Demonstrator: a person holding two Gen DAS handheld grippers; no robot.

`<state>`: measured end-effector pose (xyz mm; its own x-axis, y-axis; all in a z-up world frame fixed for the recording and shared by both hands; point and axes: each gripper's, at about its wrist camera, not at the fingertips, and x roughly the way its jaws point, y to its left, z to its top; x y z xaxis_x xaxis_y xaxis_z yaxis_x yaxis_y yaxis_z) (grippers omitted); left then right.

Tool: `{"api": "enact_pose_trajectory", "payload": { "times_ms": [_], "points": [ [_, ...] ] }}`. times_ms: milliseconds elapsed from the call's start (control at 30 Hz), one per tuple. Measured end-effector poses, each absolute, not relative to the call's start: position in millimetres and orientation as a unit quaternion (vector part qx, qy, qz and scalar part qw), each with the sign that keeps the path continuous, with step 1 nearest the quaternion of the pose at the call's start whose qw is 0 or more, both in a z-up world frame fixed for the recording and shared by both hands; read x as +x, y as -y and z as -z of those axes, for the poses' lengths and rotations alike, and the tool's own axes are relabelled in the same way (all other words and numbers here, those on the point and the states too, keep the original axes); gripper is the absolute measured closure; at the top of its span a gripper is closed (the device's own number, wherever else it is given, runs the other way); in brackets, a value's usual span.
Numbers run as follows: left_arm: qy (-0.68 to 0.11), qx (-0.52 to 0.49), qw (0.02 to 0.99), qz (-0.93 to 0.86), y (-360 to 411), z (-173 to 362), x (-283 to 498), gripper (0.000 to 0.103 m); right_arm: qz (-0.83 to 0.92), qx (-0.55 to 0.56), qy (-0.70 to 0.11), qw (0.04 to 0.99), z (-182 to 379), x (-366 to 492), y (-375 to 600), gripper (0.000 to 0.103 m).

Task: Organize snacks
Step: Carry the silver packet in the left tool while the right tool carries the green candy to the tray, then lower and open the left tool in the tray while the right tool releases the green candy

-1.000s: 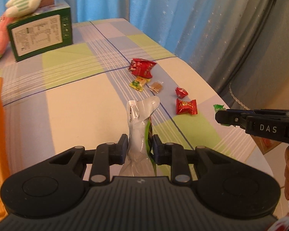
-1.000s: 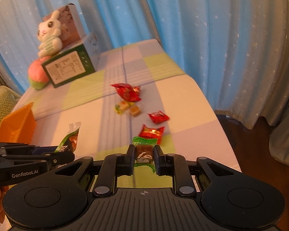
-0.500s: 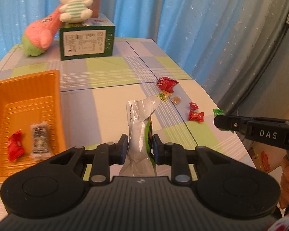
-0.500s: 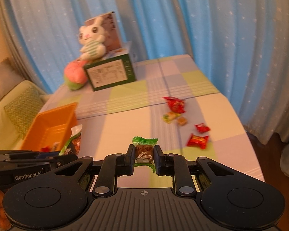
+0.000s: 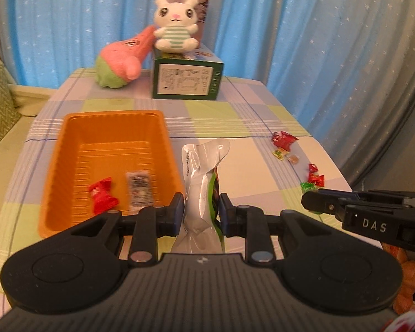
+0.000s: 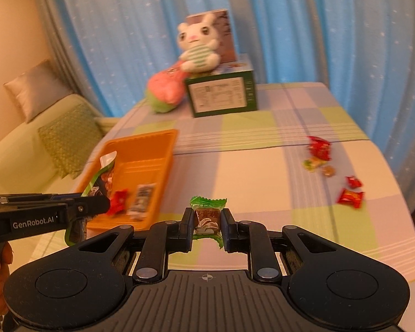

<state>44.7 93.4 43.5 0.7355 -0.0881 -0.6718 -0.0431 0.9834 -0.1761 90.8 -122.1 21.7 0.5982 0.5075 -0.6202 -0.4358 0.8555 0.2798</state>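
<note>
My left gripper (image 5: pixel 202 207) is shut on a silver and green snack pouch (image 5: pixel 200 182), held upright just right of the orange tray (image 5: pixel 69 166). The tray holds a red candy (image 5: pixel 102 195) and a small grey packet (image 5: pixel 138 185). My right gripper (image 6: pixel 207 221) is shut on a green-wrapped candy (image 6: pixel 207 213) above the table's near middle, right of the tray (image 6: pixel 157 149). The left gripper and its pouch (image 6: pixel 102 174) show at the left of the right wrist view. Several loose candies (image 6: pixel 322 155) lie at the table's right side, also in the left wrist view (image 5: pixel 285 146).
A green box (image 5: pixel 186 78) with a white plush rabbit (image 5: pixel 175 31) on it and a pink plush (image 5: pixel 121 61) stand at the table's far end. Blue curtains hang behind. A green sofa (image 6: pixel 41 144) lies left. The table's right edge (image 6: pixel 395 182) is close to the candies.
Both grippers have swung left with their snacks still held. The orange tray has come fully into both views, and the loose candies now lie far to the right.
</note>
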Motion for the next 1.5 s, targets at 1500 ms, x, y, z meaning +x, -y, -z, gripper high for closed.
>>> {"api": "enact_pose_trajectory", "payload": {
  "times_ms": [1500],
  "points": [
    [-0.394, -0.114, 0.910, -0.066, -215, -5, 69, 0.079, -0.345, -0.002, -0.383, 0.857, 7, 136, -23, 0.083]
  ]
}}
